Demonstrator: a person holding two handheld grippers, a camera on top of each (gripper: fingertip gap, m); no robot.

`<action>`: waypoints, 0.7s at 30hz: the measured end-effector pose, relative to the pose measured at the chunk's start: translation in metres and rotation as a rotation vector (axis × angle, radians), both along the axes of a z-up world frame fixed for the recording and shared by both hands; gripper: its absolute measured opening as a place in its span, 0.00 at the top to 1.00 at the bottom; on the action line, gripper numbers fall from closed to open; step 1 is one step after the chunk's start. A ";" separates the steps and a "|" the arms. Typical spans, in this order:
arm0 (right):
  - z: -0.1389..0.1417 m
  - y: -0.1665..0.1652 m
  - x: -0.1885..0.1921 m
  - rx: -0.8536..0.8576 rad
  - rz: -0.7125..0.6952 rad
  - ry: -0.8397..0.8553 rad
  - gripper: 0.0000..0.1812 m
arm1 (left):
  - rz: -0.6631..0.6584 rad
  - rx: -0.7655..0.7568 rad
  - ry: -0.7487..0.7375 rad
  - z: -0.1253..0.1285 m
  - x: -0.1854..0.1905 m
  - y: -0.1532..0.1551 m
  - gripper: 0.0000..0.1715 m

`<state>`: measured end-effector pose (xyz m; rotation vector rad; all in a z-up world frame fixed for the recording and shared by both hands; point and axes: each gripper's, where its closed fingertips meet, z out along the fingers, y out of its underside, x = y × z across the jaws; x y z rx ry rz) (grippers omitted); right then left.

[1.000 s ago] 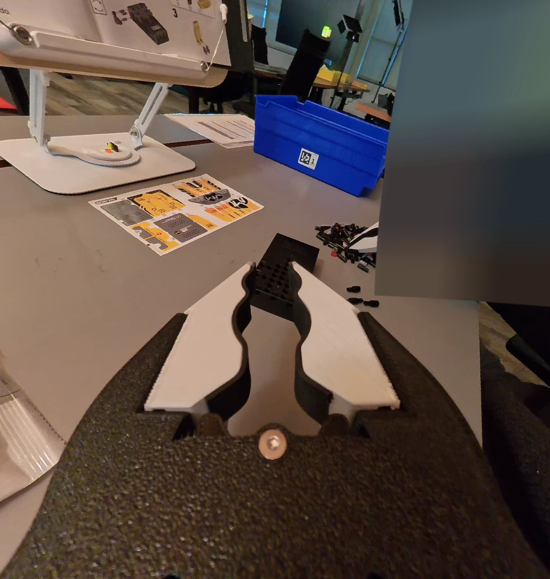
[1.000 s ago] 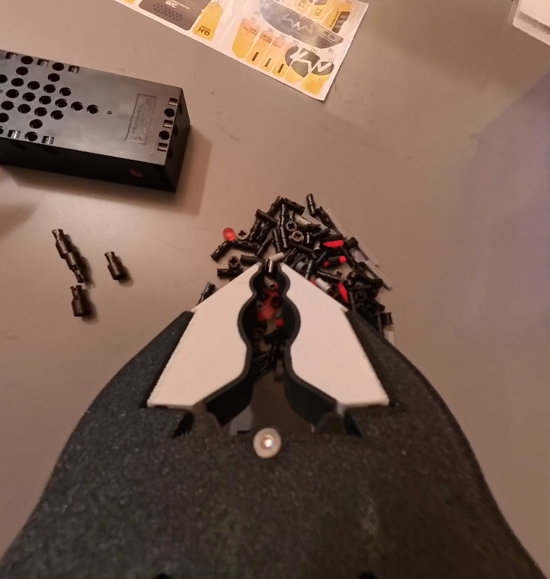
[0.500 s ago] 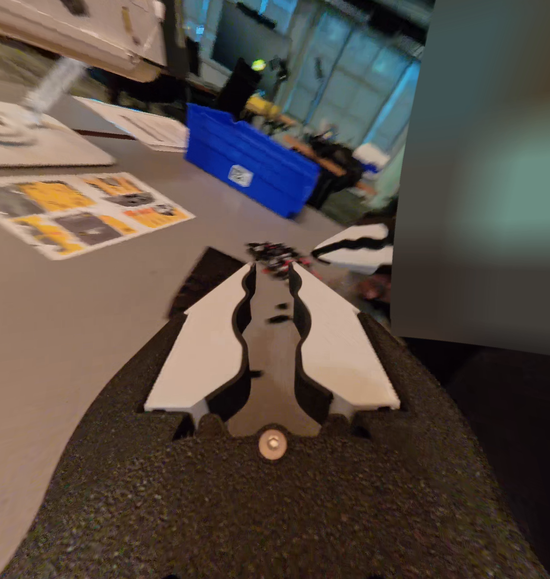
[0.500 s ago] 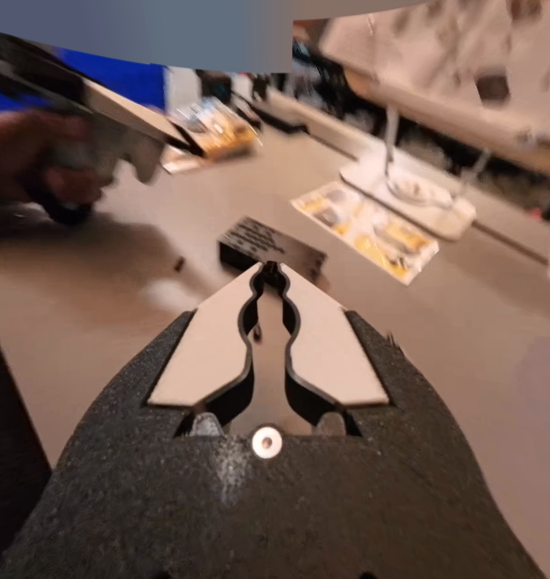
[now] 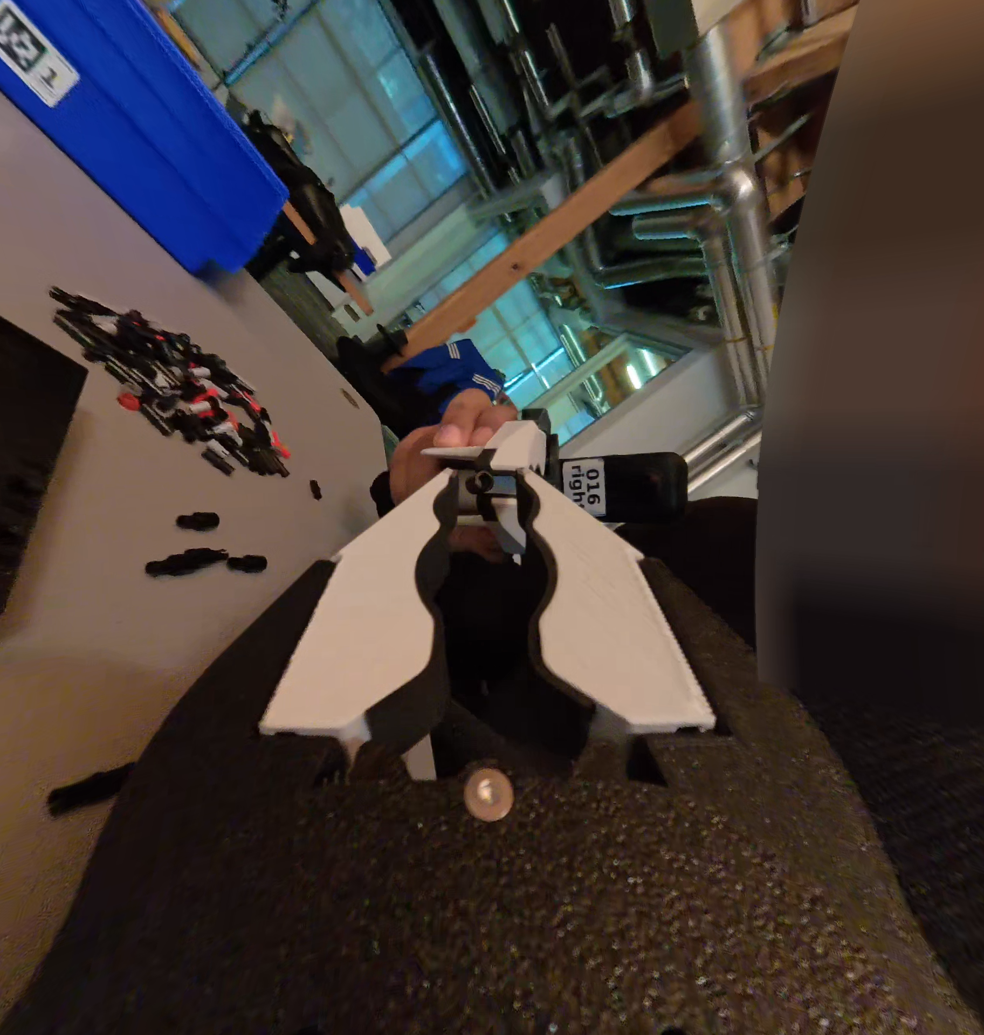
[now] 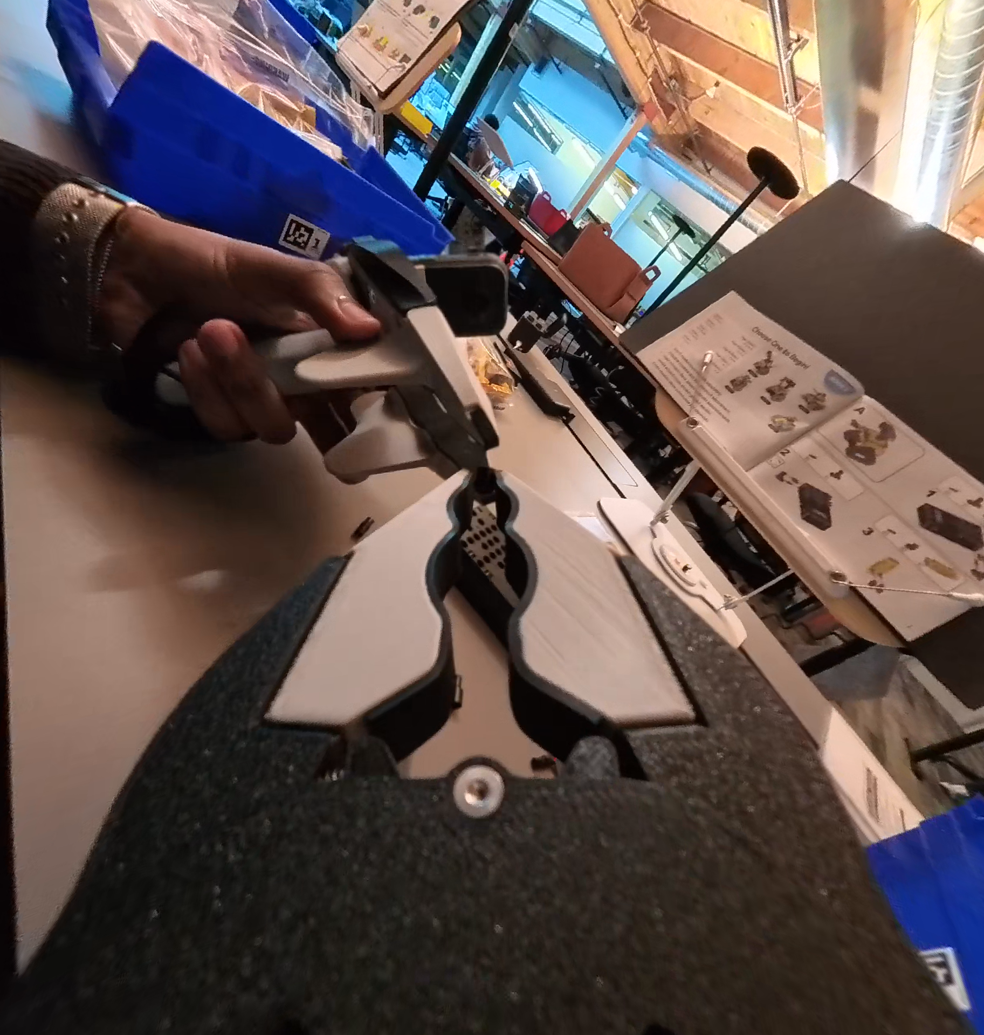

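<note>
Two grippers: raised above the grey counter [image 5: 142, 644], tips meeting in the air.
Left gripper [image 5: 486, 484]: jaws nearly together, their tips against a small black pin [image 5: 483, 480]; a hand [image 6: 220, 313] holds this gripper.
Right gripper [image 6: 484, 486]: jaws pinching that pin [image 6: 484, 483] at the tips.
Below: heap of black and red pins [image 5: 170, 381], black perforated block [image 6: 486, 546].
Around: blue bin [image 5: 114, 129], open instruction booklet [image 6: 814, 448] on a white stand.

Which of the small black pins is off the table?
The black pin pinched by the right gripper, held up in front of the left gripper. The others lie on the grey table, loose or in the heap.
</note>
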<state>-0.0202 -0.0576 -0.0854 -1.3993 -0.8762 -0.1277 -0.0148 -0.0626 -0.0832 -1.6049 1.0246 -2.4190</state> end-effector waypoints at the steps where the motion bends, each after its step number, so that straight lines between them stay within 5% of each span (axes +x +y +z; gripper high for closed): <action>1: 0.001 0.000 0.000 0.010 -0.002 -0.008 0.97 | -0.008 0.004 0.005 -0.001 0.000 -0.001 0.89; 8: 0.001 -0.003 -0.004 0.023 0.021 -0.016 0.96 | -0.009 0.051 0.002 -0.002 -0.001 -0.004 0.96; 13: 0.017 -0.009 -0.002 0.139 0.041 0.114 0.96 | -0.066 -0.089 -0.052 0.008 -0.008 -0.001 0.97; 21: 0.010 -0.006 -0.010 0.073 0.068 0.156 0.94 | -0.108 -0.146 -0.073 0.013 -0.011 -0.003 0.97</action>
